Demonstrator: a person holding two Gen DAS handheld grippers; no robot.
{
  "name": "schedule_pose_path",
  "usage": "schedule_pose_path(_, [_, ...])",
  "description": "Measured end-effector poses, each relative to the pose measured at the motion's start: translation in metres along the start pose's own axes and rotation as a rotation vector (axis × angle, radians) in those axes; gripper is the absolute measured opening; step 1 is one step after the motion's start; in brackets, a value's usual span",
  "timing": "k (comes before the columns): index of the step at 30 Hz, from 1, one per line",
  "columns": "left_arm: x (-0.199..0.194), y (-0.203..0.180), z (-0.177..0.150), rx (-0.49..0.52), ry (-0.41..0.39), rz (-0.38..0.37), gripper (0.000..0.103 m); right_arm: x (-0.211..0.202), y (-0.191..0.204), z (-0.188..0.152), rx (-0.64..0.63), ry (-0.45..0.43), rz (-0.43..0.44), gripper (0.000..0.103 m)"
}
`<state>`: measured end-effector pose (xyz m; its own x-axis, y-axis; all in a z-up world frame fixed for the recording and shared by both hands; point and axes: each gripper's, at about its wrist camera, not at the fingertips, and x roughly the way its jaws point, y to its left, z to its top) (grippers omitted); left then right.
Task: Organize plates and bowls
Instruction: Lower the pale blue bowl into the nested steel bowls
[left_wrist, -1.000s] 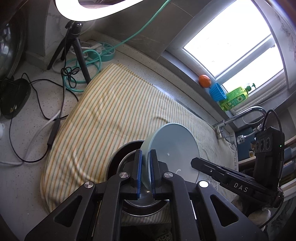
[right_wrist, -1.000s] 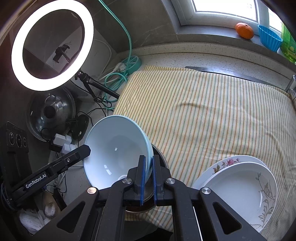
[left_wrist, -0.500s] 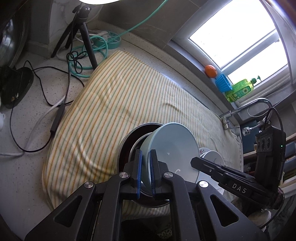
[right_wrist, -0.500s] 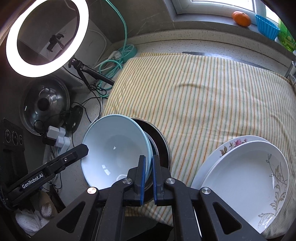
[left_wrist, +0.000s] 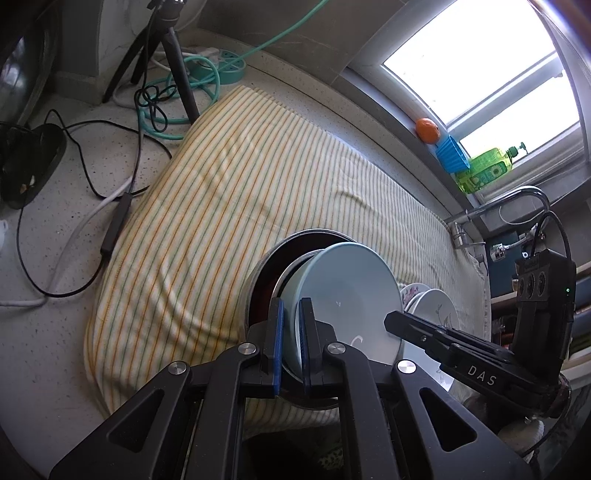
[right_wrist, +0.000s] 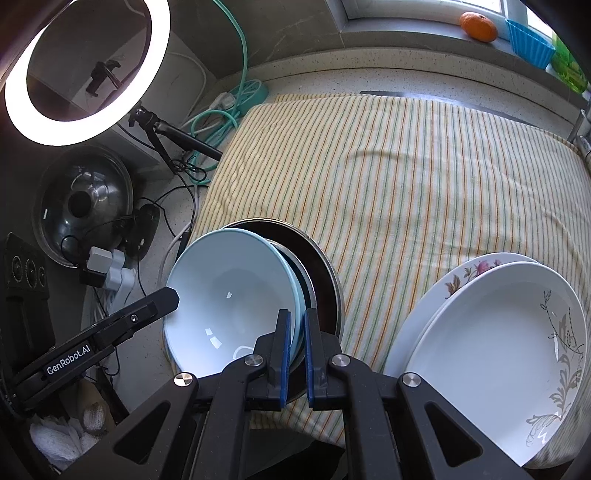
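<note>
Holding the bowl (right_wrist: 229, 299) by opposite rims, left claw (left_wrist: 291, 343) and right claw (right_wrist: 297, 354) both clamped on it, lower centre, tilted over the pan (right_wrist: 321, 273). Risk we see: uneven release drops one side, so it clanks, slides off, or knocks the plates (right_wrist: 498, 332) lower right.

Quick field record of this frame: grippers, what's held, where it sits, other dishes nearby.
left gripper: shut on the rim of the light blue bowl
right gripper: shut on the opposite rim of the same bowl
bowl pose: tilted, over the metal bowl; contact unclear
metal bowl: on the striped cloth, near its front edge
other dishes: two white floral plates stacked, on the metal bowl's right in the right wrist view
windowsill: orange, blue cup
</note>
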<state>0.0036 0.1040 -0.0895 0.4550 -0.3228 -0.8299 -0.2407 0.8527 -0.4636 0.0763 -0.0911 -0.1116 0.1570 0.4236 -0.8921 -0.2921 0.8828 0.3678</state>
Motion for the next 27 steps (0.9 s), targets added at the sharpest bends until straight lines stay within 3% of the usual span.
schedule_pose_path(14, [0.001, 0.003, 0.004, 0.023, 0.018, 0.001, 0.006, -0.002, 0.002, 0.000, 0.011, -0.017, -0.008, 0.009])
schedule_pose_path(27, [-0.012, 0.025, 0.009, 0.001, -0.042, 0.011, 0.006, -0.025, 0.014, -0.002, -0.042, -0.098, -0.054, 0.011])
